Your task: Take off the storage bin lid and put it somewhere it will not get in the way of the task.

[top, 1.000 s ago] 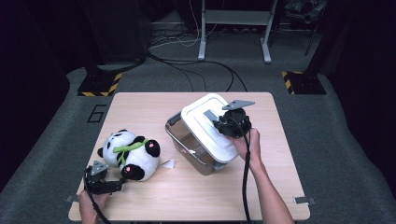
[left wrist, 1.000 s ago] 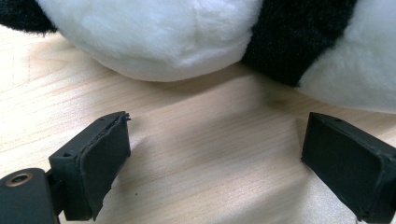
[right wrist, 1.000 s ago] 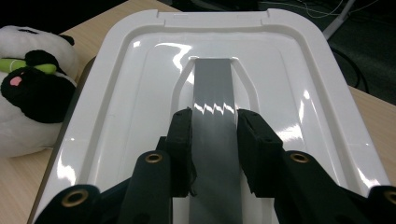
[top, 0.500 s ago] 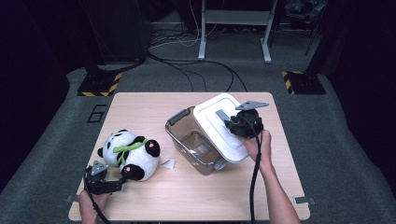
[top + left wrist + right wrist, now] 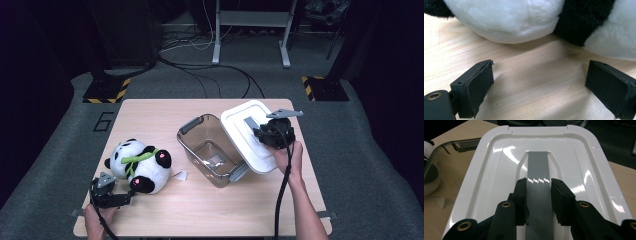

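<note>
The right tool (image 5: 539, 192), pinching the lid (image 5: 240, 125) by its grey handle (image 5: 537, 170), could let it twist loose over the box (image 5: 202, 145), I reckon.

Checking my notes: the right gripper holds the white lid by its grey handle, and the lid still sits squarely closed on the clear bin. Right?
Not quite. The right gripper does grip the white lid by its grey handle, but the high view shows the lid off to the side and the clear bin open.
</note>
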`<action>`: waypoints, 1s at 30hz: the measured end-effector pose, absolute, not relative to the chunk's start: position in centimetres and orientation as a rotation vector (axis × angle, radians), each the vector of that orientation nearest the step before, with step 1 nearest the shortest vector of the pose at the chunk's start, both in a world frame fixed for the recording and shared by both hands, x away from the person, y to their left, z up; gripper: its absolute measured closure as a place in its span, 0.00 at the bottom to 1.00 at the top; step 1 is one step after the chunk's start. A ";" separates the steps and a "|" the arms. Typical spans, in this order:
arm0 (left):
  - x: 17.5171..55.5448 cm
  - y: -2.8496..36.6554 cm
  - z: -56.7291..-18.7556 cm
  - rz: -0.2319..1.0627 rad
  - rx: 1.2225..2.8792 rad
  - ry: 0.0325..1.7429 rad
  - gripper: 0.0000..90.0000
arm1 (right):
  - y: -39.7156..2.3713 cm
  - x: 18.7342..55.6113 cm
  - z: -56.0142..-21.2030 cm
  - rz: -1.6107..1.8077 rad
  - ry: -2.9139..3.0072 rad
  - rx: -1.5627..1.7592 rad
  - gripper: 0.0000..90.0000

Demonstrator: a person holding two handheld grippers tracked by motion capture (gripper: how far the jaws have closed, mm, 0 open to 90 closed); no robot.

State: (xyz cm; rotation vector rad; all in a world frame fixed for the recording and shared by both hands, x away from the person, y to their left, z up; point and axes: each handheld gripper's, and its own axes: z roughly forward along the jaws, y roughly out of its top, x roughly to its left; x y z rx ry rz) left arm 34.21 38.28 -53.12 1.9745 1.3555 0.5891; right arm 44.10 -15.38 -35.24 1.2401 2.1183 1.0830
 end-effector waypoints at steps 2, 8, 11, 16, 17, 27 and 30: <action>34.2 38.3 -53.1 0.588 1.975 1.355 0.08 | -15.8 44.2 -35.3 1.081 2.112 1.248 0.74; 34.2 38.3 -53.1 0.588 1.975 1.356 0.08 | -17.1 44.2 -35.6 1.078 2.081 1.292 0.74; 34.2 38.3 -53.1 0.592 1.974 1.354 0.08 | -17.6 44.3 -35.9 1.064 2.067 1.307 0.74; 34.2 38.3 -53.1 0.591 1.974 1.354 0.08 | -18.6 44.7 -36.6 1.035 2.035 1.361 0.74; 34.2 38.3 -53.1 0.591 1.974 1.354 0.08 | -18.7 44.7 -36.7 1.034 2.029 1.371 0.74; 34.2 38.3 -53.1 0.592 1.973 1.354 0.08 | -20.3 45.2 -38.4 0.989 1.970 1.459 0.74; 34.2 38.3 -53.1 0.592 1.973 1.354 0.08 | -20.7 45.4 -39.1 0.981 1.943 1.496 0.74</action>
